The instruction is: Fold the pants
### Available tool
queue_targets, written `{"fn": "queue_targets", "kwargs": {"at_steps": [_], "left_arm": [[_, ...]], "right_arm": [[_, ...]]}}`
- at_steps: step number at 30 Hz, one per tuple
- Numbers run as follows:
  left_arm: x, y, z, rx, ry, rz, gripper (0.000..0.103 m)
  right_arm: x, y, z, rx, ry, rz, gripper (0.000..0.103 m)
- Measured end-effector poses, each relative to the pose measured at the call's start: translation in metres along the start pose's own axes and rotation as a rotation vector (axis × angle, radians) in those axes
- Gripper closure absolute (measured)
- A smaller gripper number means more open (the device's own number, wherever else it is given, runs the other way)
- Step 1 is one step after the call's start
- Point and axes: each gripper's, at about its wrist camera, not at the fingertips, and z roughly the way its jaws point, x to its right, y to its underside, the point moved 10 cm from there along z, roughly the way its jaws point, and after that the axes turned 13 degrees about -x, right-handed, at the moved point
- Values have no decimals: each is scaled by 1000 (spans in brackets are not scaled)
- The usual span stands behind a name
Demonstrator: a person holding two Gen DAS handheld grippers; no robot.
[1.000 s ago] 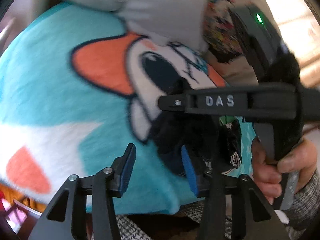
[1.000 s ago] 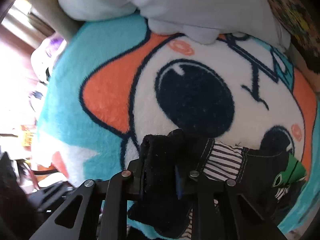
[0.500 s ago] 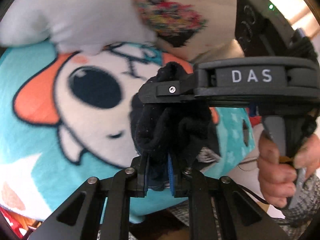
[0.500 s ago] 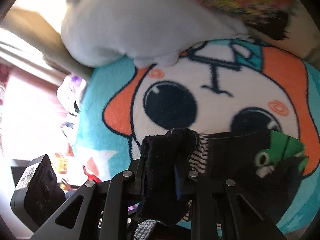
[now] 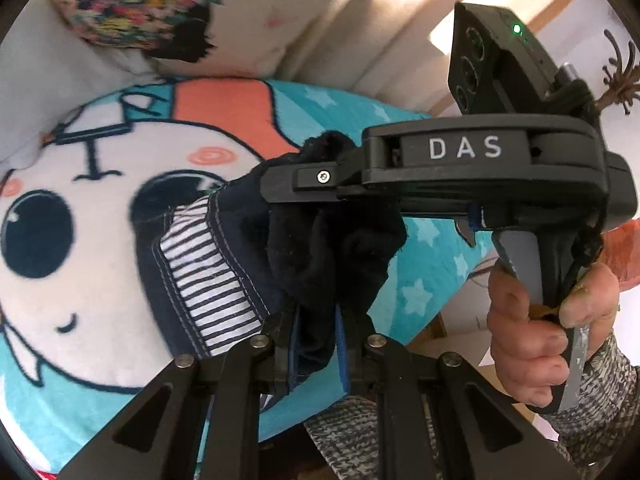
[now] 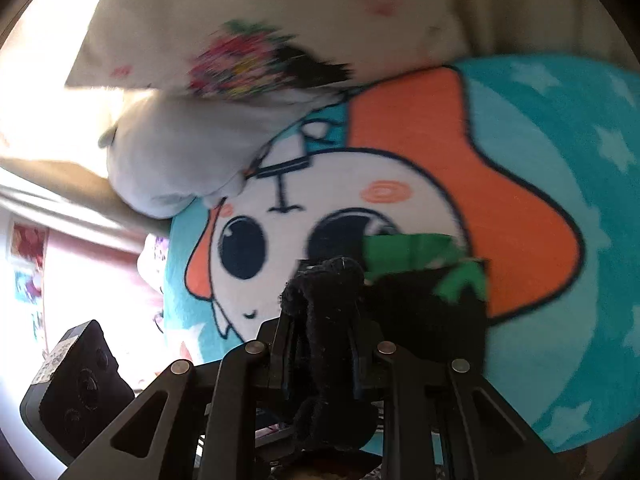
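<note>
The dark navy pants [image 5: 320, 248] hang bunched above the blanket, with a black-and-white striped inner waistband [image 5: 204, 276] showing. My left gripper [image 5: 317, 322] is shut on a fold of the dark fabric, held between its blue pads. My right gripper [image 6: 320, 320] is shut on another thick bunch of the same pants [image 6: 420, 312], whose green print [image 6: 408, 248] shows beyond it. In the left wrist view the right gripper's body [image 5: 464, 148] crosses just above the fabric, held by a hand [image 5: 536, 320].
A turquoise fleece blanket [image 5: 424, 264] with a white and orange cartoon face covers the bed [image 6: 520, 208]. A pale grey pillow [image 6: 176, 160] and a floral cushion [image 5: 132, 4] lie at its far end. The left gripper's camera block [image 6: 76, 380] shows at lower left.
The left gripper's jaws went from open to shut on the pants. Both grippers swung sideways across the blanket and rose, carrying the bunched fabric; the pillows have slid left and up in view.
</note>
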Motion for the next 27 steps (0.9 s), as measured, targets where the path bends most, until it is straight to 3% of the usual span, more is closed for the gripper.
{"fn": "queue_targets", "kwargs": {"at_steps": [3, 5, 9, 11, 13, 15, 17, 19, 25, 27], "left_arm": [[8, 4, 6, -29, 7, 6, 88], [11, 6, 5, -42, 16, 7, 87], [1, 10, -15, -10, 15, -20, 70], [-11, 8, -20, 6, 13, -65, 70], [-26, 6, -17, 7, 10, -125, 70], [-36, 3, -8, 0, 20, -167, 70], [-42, 6, 8, -29, 24, -198, 70], [-50, 7, 26, -58, 5, -226, 70], [-59, 4, 42, -73, -39, -238, 70], [-55, 5, 33, -63, -24, -225, 70]], "right_arm": [[31, 3, -5, 12, -3, 42, 79], [53, 4, -5, 13, 23, 79, 69], [94, 3, -18, 55, 107, 144, 66], [101, 0, -37, 108, 107, 150, 66], [95, -2, -56, 166, 81, 129, 66], [74, -2, -68, 188, -35, 82, 66], [52, 3, -64, 158, -166, 48, 66], [40, 9, -48, 103, -231, 42, 66], [82, 16, 19, -4, -127, 143, 68], [85, 16, 21, -1, -155, 161, 68]]}}
